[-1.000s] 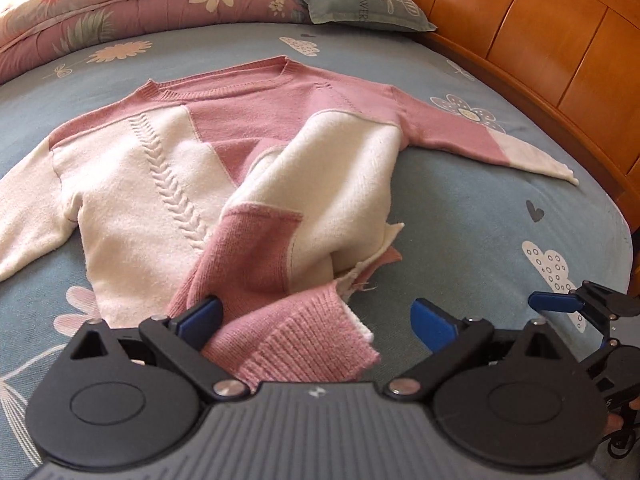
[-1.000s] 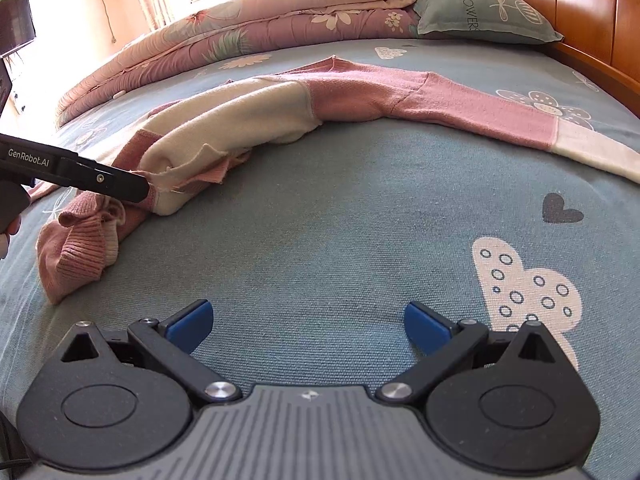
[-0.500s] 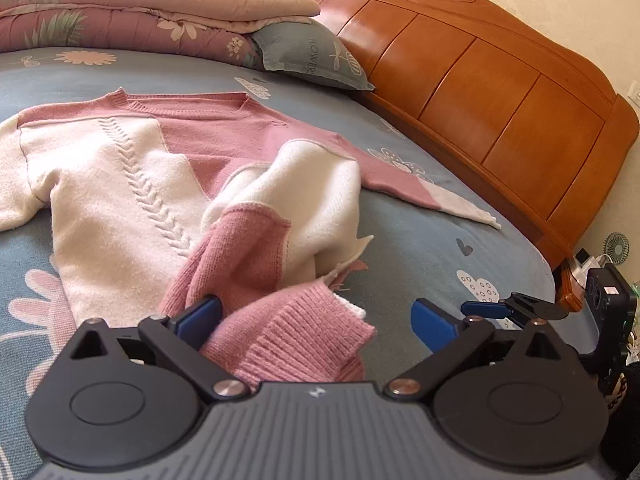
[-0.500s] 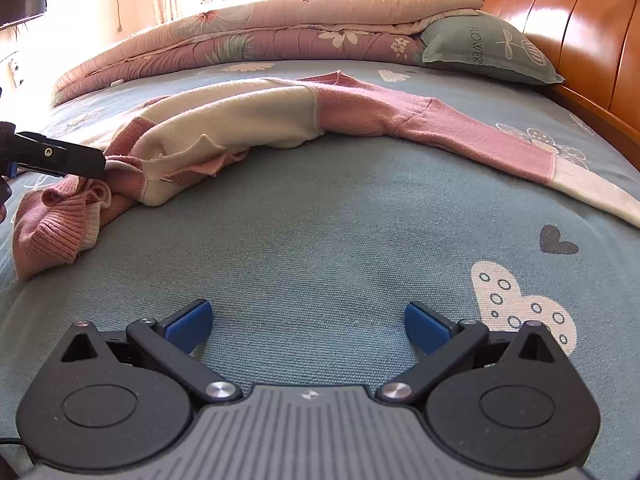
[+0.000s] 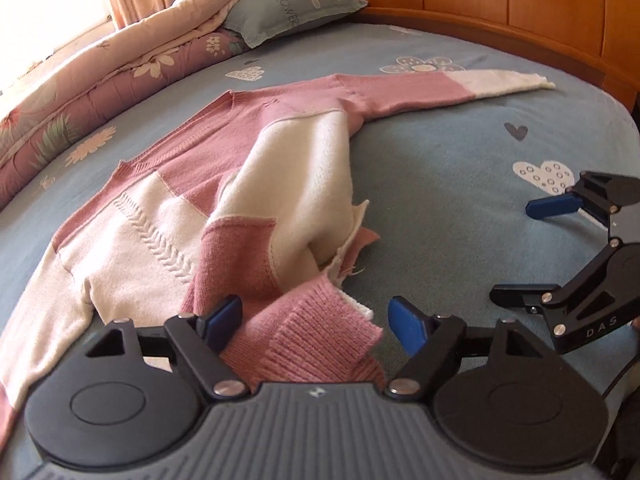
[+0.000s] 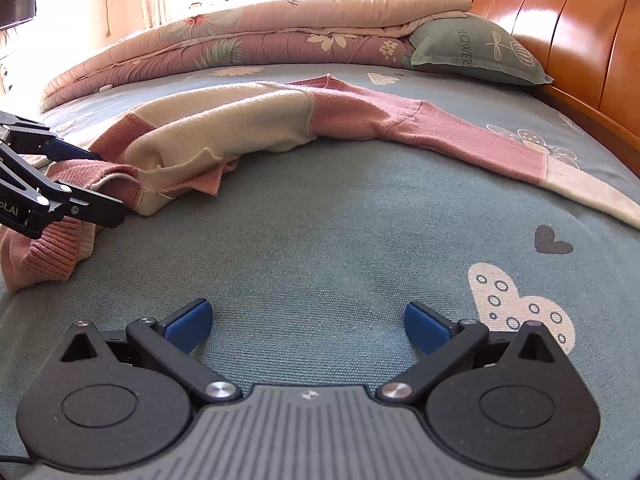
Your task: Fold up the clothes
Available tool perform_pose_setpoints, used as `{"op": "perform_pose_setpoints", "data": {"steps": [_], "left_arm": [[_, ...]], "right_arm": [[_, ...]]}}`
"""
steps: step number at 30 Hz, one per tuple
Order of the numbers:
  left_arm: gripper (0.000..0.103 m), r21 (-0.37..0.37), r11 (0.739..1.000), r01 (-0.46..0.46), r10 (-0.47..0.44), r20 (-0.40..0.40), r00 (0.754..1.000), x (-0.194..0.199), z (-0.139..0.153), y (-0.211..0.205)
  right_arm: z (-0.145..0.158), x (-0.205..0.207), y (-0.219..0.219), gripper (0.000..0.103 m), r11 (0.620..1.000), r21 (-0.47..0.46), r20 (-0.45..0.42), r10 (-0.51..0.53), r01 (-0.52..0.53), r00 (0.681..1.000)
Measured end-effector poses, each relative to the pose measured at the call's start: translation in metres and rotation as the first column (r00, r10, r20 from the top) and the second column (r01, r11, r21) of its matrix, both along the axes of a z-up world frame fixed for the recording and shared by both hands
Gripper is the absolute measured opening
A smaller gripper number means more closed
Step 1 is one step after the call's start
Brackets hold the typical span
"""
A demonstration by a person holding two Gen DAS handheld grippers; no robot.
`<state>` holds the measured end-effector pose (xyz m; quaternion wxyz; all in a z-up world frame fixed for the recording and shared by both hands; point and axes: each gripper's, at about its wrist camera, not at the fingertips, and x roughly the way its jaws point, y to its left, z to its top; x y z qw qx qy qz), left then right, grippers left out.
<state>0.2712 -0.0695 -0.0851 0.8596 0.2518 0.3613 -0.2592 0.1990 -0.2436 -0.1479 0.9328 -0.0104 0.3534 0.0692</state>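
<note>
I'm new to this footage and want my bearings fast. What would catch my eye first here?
A pink and cream knitted sweater lies rumpled on the blue-grey bedsheet, one sleeve stretched toward the orange wooden headboard. Its ribbed pink hem sits between the pads of the left gripper, whose jaws have just been closing but do not yet pinch it. The right gripper hangs open over bare sheet.

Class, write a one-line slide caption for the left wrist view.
Left gripper closing around the ribbed hem of a pink-and-cream sweater on a bed.
</note>
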Motion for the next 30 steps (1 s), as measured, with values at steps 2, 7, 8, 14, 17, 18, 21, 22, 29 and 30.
{"op": "perform_pose_setpoints", "data": {"steps": [2, 7, 8, 14, 17, 18, 21, 22, 29, 30], "left_arm": [[0.071, 0.136, 0.990, 0.046, -0.049, 0.018, 0.999, -0.004, 0.000, -0.019], [0.043, 0.363, 0.929, 0.071, -0.084, 0.022, 0.996, -0.009, -0.009, -0.038], [0.041, 0.370, 0.926, 0.068, -0.079, 0.015, 0.997, -0.009, -0.008, -0.039], [0.033, 0.493, 0.860, 0.136, -0.158, 0.003, 0.987, -0.016, -0.015, -0.069], [0.033, 0.585, 0.801, 0.127, -0.156, -0.001, 0.988, -0.005, -0.037, -0.083], [0.030, 0.598, 0.791, 0.127, -0.159, 0.000, 0.987, -0.003, -0.042, -0.085], [0.020, 0.615, 0.779, 0.120, -0.163, 0.014, 0.987, -0.005, -0.043, -0.088], [0.018, 0.597, 0.795, 0.106, -0.154, 0.030, 0.988, -0.007, -0.037, -0.086], [0.013, 0.340, 0.938, -0.060, -0.002, 0.180, 0.984, -0.017, 0.035, -0.052], [0.013, 0.303, 0.951, -0.053, -0.001, 0.175, 0.985, -0.022, 0.044, -0.050]], "right_arm": [[0.002, 0.000, -0.001, 0.103, 1.000, 0.000, -0.019, 0.009, -0.009, 1.000], [0.008, -0.003, -0.006, 0.103, 1.000, 0.011, -0.073, 0.022, -0.021, 0.997], [0.009, -0.003, -0.007, 0.103, 1.000, 0.014, -0.082, 0.022, -0.021, 0.996], [0.014, -0.004, -0.015, 0.103, 0.998, 0.065, -0.115, 0.019, -0.011, 0.993], [0.016, -0.004, -0.019, 0.103, 0.995, 0.097, -0.124, 0.014, -0.002, 0.992], [0.016, -0.004, -0.020, 0.103, 0.994, 0.108, -0.127, 0.013, 0.001, 0.992], [0.018, -0.004, -0.024, 0.103, 0.991, 0.136, -0.133, 0.012, 0.006, 0.991], [0.019, -0.004, -0.026, 0.103, 0.990, 0.144, -0.135, 0.012, 0.007, 0.991], [0.020, -0.004, -0.030, 0.103, 0.982, 0.186, -0.140, 0.003, 0.024, 0.990], [0.020, -0.004, -0.030, 0.103, 0.983, 0.182, -0.140, 0.003, 0.023, 0.990]]}}
